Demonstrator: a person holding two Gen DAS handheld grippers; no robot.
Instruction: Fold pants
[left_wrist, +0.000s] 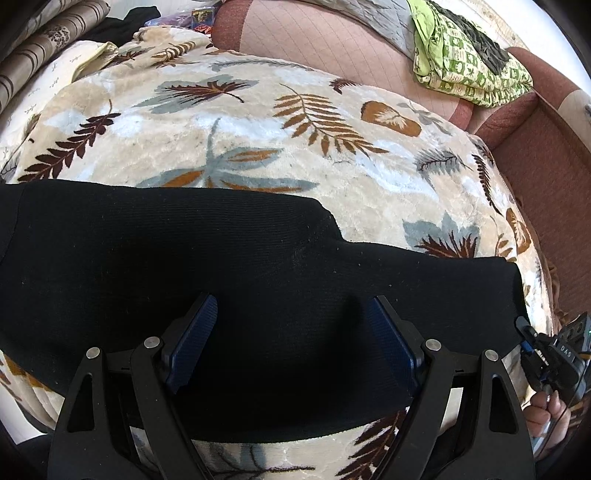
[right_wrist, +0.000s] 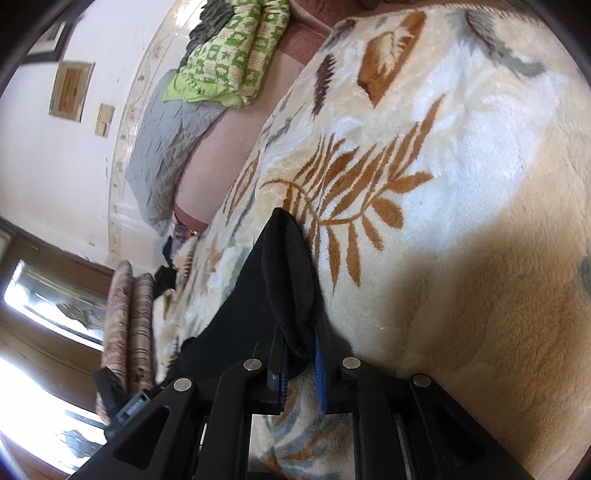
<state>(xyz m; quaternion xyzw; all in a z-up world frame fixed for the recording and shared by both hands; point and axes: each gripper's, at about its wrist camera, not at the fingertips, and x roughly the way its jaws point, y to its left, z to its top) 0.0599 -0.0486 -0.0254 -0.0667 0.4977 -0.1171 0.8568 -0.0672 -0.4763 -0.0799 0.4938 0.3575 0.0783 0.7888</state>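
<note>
Black pants (left_wrist: 229, 280) spread on leaf-print blanket (left_wrist: 258, 140). Left claw (left_wrist: 291, 332) wide apart above fabric. Right claw (right_wrist: 301, 354) clamped on pants edge. "DAS" legible on right claw body.

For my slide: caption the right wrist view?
Right gripper pinches black pants on a leaf-print blanket.

Pants (left_wrist: 229, 280) lie flat on the blanket (left_wrist: 258, 122), near side, stretched left to right. Left gripper (left_wrist: 291, 339) sits over their near middle. Right gripper (right_wrist: 301, 354) at their right end. Folded bedding (left_wrist: 465, 62) far right on the couch (left_wrist: 325, 44); rolled cushions (left_wrist: 40, 48) far left.
</note>
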